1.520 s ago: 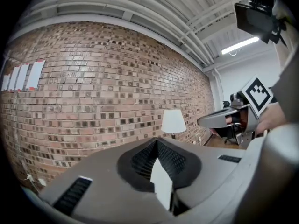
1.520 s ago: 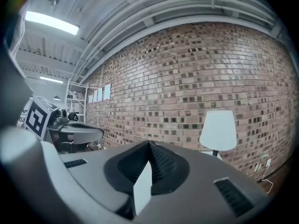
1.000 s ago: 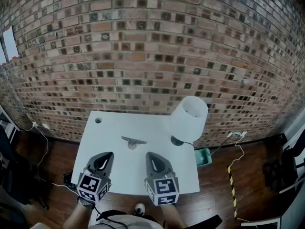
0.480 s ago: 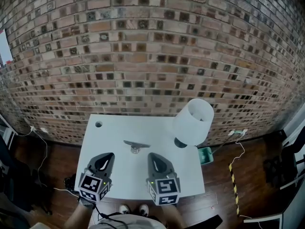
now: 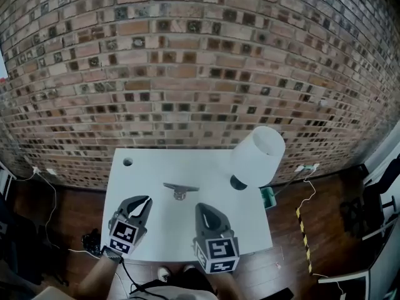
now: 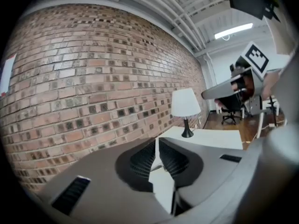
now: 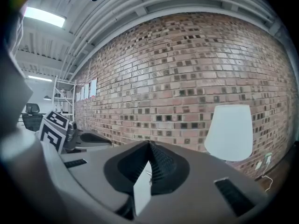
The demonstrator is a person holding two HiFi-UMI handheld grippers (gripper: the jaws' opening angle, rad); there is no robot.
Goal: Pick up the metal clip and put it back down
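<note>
The metal clip point(image 5: 180, 189) lies flat on the white table point(image 5: 156, 167), near its middle, with nothing touching it. My left gripper point(image 5: 143, 200) hovers over the table's near left part, short of the clip and to its left. Its jaws are opening: a narrow gap shows between them point(image 6: 157, 141) with only bare table behind. My right gripper point(image 5: 201, 206) is near the front edge, just right of the clip and short of it. The fingertips of the right gripper point(image 7: 149, 143) meet and hold nothing.
A white-shaded lamp point(image 5: 257, 156) stands at the table's far right corner, also seen as the lamp point(image 6: 185, 104) and the lamp point(image 7: 229, 132). A cable hole point(image 5: 127, 162) sits at the far left. A brick wall point(image 5: 200, 61) runs behind; a green bin point(image 5: 267, 197) and cables are on the wood floor.
The left gripper's jaws have parted a little; earlier they were together. The head view has shifted slightly. The clip and the right gripper keep their places on the table.
</note>
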